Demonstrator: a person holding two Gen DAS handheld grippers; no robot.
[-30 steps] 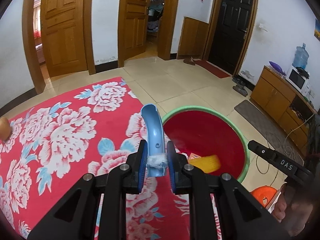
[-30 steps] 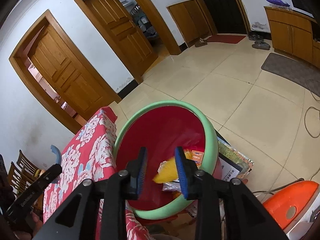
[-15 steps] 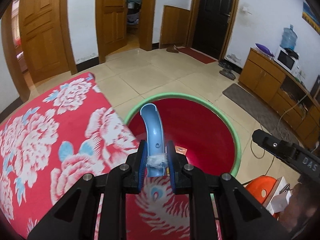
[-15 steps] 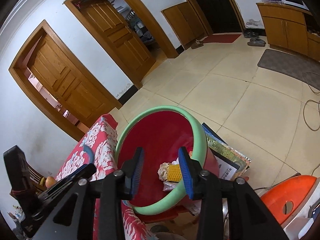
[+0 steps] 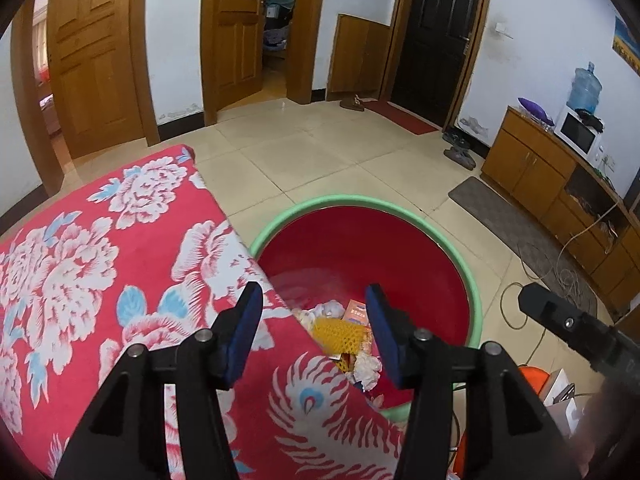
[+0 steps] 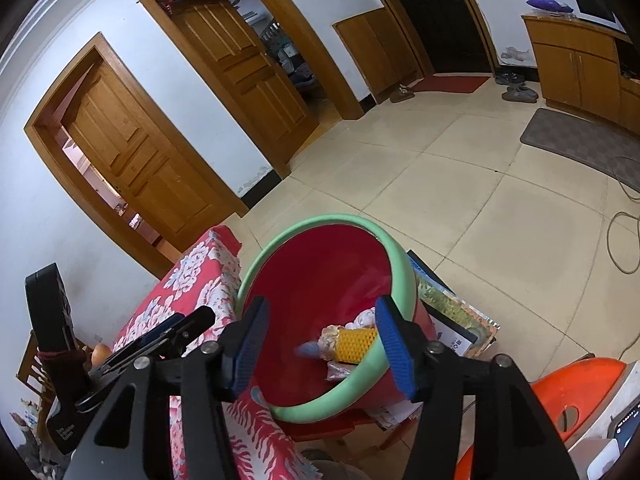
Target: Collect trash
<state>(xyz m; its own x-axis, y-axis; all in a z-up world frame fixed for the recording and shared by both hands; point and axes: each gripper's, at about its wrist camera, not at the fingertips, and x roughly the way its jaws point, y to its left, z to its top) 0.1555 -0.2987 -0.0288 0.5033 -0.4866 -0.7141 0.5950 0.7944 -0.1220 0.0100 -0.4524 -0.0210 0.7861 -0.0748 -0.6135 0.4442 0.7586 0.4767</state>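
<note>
— Where does the basin (image 5: pixel 472 276) sit?
— On the floor, just beside the cloth-covered table's (image 5: pixel 100 264) edge, to its right in the left wrist view.
— Inside the basin?
— Netted foam sleeve (image 6: pixel 356 345), crumpled tissue (image 5: pixel 366 366), small packet (image 5: pixel 355 314), heaped near the table side.
— Beyond?
— Cabinet (image 5: pixel 532 168) along the right wall, doors behind.

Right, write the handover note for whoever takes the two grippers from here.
Left gripper: jaws have just opened, nothing between them; it hangs over the table edge by the tub.
Right gripper: jaws have been opening, empty, above the tub.
Red tub with green rim sits beside the flowered tablecloth. Inside: yellow foam net, crumpled tissue, an orange packet and a blue piece, blurred.
Done: both loads are in the tub.
Left: check the table for more trash.
</note>
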